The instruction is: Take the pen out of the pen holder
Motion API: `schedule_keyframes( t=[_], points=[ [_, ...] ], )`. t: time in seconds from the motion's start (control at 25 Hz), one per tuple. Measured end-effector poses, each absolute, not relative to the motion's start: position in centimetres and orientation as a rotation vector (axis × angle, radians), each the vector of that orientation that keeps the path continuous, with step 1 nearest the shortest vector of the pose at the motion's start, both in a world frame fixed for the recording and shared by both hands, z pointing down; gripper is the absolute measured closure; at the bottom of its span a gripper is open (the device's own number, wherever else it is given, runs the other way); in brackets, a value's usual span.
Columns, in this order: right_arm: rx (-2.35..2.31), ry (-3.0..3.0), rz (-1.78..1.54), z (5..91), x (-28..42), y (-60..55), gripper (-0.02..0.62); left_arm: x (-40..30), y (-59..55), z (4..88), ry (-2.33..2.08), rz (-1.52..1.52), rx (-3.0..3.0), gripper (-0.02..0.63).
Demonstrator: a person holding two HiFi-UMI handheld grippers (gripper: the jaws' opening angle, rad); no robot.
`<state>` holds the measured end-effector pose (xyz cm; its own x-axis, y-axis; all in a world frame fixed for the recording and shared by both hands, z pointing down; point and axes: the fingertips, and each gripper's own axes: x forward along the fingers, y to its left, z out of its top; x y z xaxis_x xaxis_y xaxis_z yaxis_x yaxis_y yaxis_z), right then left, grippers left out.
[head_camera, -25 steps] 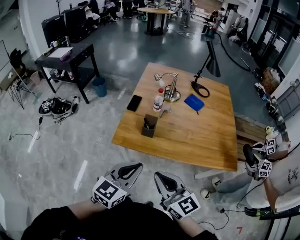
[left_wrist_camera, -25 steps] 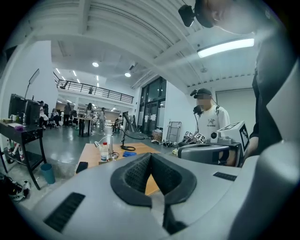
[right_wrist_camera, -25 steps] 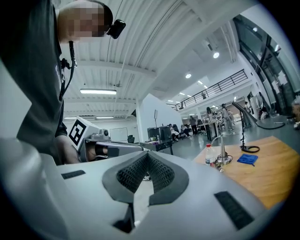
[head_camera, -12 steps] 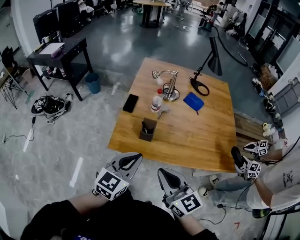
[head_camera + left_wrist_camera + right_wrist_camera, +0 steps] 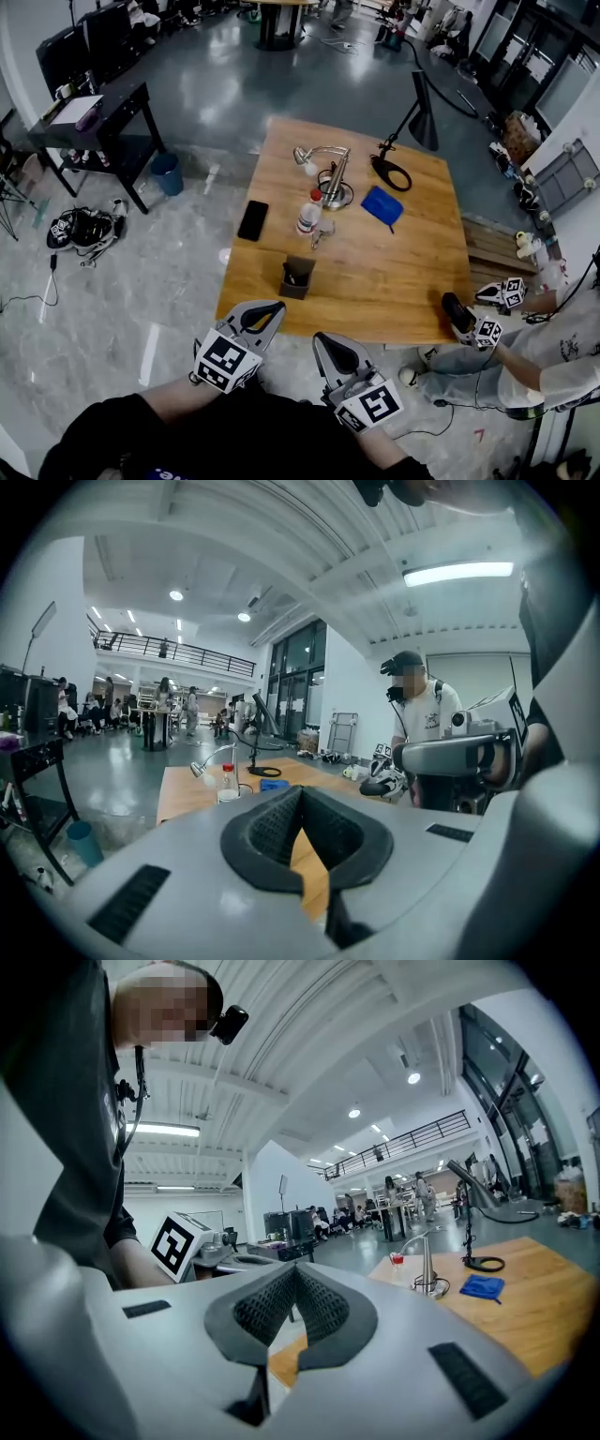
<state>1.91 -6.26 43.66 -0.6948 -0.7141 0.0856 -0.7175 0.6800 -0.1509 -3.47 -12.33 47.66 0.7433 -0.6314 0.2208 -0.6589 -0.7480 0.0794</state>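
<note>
The pen holder (image 5: 296,278), a small dark brown box with dark pens (image 5: 290,276) standing in it, sits near the front edge of the wooden table (image 5: 394,272). My left gripper (image 5: 271,309) hangs just short of that edge, below and left of the holder, shut and empty. My right gripper (image 5: 324,341) is beside it, a little further back, also shut with nothing in it. In the left gripper view the left gripper (image 5: 300,795) has its pads meeting, with the tabletop beyond. The right gripper (image 5: 293,1275) looks the same in the right gripper view. Neither gripper view shows the holder.
On the table are a black phone (image 5: 252,220), a red-capped bottle (image 5: 306,215), a silver gooseneck lamp (image 5: 325,161), a black desk lamp (image 5: 417,117) and a blue cloth (image 5: 386,205). Another person's grippers (image 5: 473,323) reach in at the table's right corner. A black side table (image 5: 98,127) stands far left.
The table has come nearer in the head view. Both my grippers have closed in on its front edge, staying shut. The other person's grippers have shifted left towards the table corner.
</note>
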Motion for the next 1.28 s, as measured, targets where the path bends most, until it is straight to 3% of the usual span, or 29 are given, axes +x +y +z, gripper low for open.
schedule_keyframes(
  t=[1.08,1.28],
  points=[
    [1.177,-2.829,0.301,45.1,4.9,-10.4,0.597,-3.3,-22.4,58.1,-1.119,0.489,2.558,0.593],
    [1.198,-2.812,0.291,45.1,5.9,-10.5,0.597,-3.3,-23.7,60.4,-1.105,0.528,2.525,0.552]
  ],
)
